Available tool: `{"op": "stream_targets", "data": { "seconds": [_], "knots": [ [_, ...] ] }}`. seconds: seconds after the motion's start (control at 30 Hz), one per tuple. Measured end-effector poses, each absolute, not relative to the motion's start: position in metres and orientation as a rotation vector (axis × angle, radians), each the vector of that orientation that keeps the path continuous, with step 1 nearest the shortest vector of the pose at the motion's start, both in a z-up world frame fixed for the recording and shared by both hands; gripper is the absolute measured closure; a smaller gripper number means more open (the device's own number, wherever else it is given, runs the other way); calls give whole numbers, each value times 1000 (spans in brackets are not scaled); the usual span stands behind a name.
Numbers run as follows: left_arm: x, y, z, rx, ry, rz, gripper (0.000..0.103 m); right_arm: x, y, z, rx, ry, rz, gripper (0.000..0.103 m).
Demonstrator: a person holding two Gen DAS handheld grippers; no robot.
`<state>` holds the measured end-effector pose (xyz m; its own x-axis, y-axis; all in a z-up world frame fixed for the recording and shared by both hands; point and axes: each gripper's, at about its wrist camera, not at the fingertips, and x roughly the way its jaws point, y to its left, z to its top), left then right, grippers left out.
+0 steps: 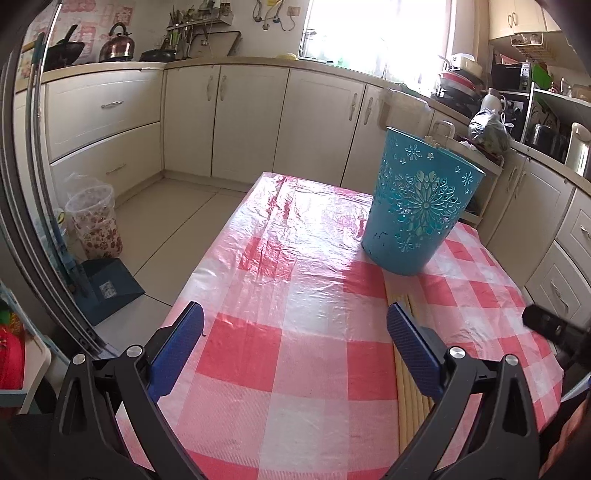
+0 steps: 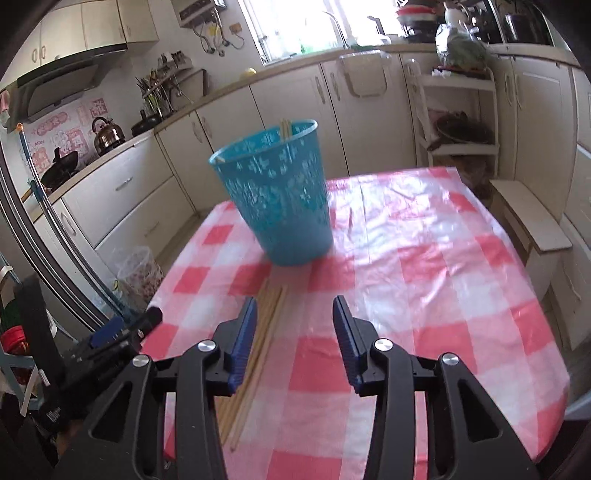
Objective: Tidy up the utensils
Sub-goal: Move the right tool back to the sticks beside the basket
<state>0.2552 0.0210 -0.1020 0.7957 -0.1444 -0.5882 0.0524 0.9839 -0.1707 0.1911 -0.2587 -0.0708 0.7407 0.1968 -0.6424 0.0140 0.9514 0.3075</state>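
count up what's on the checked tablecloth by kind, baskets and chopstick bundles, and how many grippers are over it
Blue basket: 1, upright, chopstick tips showing above its rim.
Bundle of loose chopsticks on the tablecloth: 1; single sticks too merged to count.
Grippers: 2, left gripper and right gripper, both open and empty.
Total: 4.

Red-and-white checked tablecloth (image 1: 295, 354) under glossy clear plastic; cream base cabinets (image 1: 251, 118) line the walls; copper kettle (image 1: 116, 44) and black wok (image 1: 64, 51) on the far-left counter; bright window (image 1: 376, 29) above; floral bin (image 1: 96, 225) on the tiled floor beside a blue dustpan (image 1: 107, 288); white tiered rack (image 2: 458, 110) against the right-hand cabinets.
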Motion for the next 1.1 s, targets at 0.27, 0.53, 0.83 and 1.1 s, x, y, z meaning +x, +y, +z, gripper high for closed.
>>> {"op": "stream_targets", "data": {
  "seconds": [0.27, 0.53, 0.83, 1.1],
  "knots": [
    [243, 32, -104, -158, 656, -78, 8, 179, -241, -91, 269, 813, 124, 60],
    [244, 33, -110, -152, 686, -67, 8, 174, -232, -102, 239, 848, 144, 60],
    [254, 37, -122, -192, 749, -42, 8, 181, -231, -111, 241, 873, 143, 60],
    [261, 44, -129, -247, 786, -19, 8, 197, -219, -114, 248, 875, 152, 60]
  ]
}}
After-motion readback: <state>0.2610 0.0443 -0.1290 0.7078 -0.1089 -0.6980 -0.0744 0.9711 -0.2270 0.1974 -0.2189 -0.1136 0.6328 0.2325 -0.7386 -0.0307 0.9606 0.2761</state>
